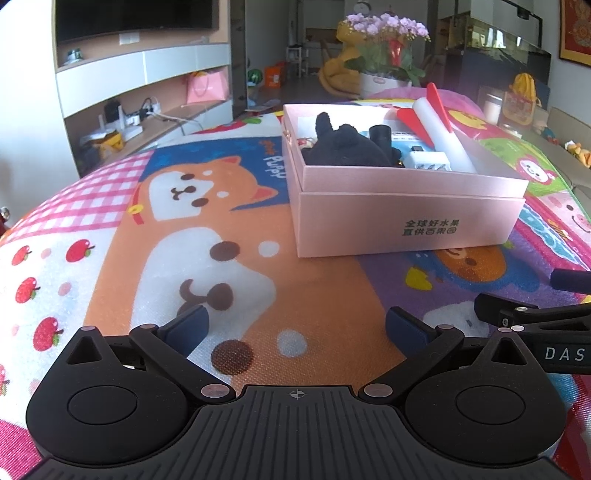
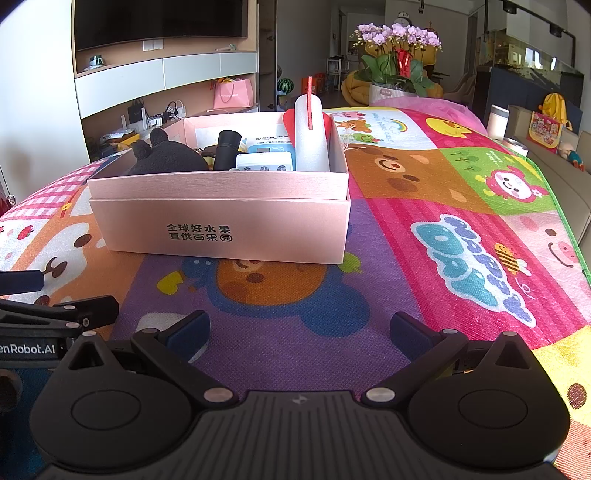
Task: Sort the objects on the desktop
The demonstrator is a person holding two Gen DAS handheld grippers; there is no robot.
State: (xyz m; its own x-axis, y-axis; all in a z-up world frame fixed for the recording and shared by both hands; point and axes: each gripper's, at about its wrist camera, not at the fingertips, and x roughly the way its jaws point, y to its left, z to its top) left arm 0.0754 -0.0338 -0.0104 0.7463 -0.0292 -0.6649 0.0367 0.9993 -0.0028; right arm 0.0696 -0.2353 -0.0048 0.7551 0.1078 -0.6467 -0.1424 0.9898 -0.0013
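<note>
A pink cardboard box [image 1: 406, 221] [image 2: 221, 225] stands on the colourful cartoon mat [image 1: 221, 229] [image 2: 424, 229]. Inside it lie a black plush toy [image 1: 343, 146] [image 2: 166, 155], a black cylinder [image 1: 380, 136] [image 2: 227, 147], a white charger block [image 1: 428, 160] [image 2: 264, 161], a blue and white packet [image 2: 271, 148] and a white foam rocket with red fins [image 1: 443, 129] [image 2: 310, 133] leaning on the box's right side. My left gripper [image 1: 295, 326] hovers open over the mat in front of the box, holding nothing. My right gripper [image 2: 300, 330] is open and empty too, just right of the left one.
A potted purple orchid [image 1: 388, 40] [image 2: 399, 48] stands beyond the mat's far edge. A shelf unit with a television [image 1: 133, 22] [image 2: 159, 22] fills the left wall. A sofa with toys [image 2: 554, 122] lies at the right. Bare mat surrounds the box.
</note>
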